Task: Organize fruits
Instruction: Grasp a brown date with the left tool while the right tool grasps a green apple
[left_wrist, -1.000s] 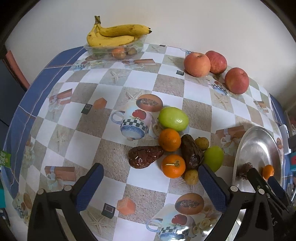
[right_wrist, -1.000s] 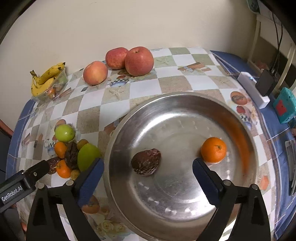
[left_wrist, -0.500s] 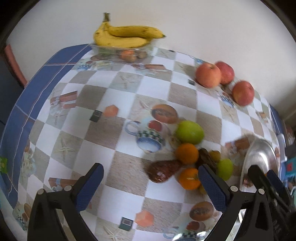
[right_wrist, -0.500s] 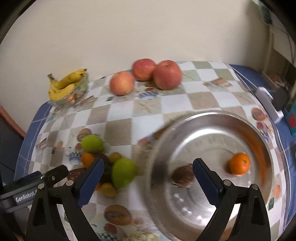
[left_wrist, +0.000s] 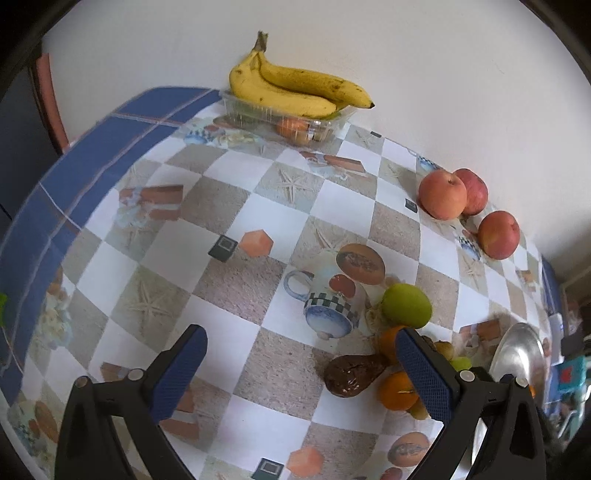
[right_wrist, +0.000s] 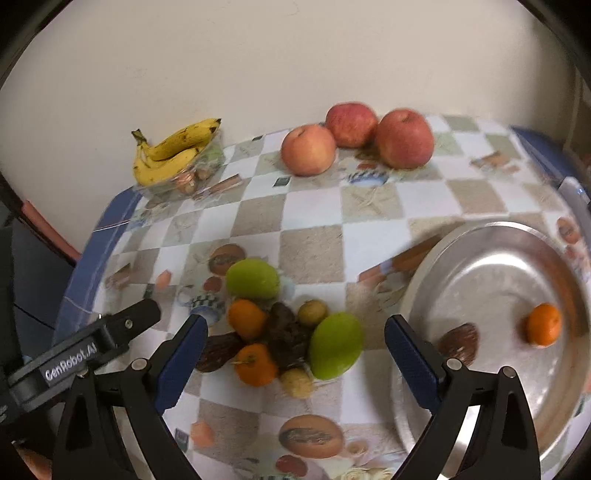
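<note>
A pile of small fruit lies on the checked tablecloth: a green fruit, another green fruit, two oranges, dark brown fruits and small yellow ones. My right gripper is open and empty, above the pile's near side. A steel plate to the right holds one orange and one brown fruit. My left gripper is open and empty, left of the pile; its body also shows in the right wrist view.
Three red apples sit at the back by the wall. Bananas rest on a clear plastic tray at the back left. Small devices lie past the plate at the table's right edge.
My right gripper has swung left from over the plate to over the fruit pile. My left gripper has shifted left, so the pile now sits by its right finger.
</note>
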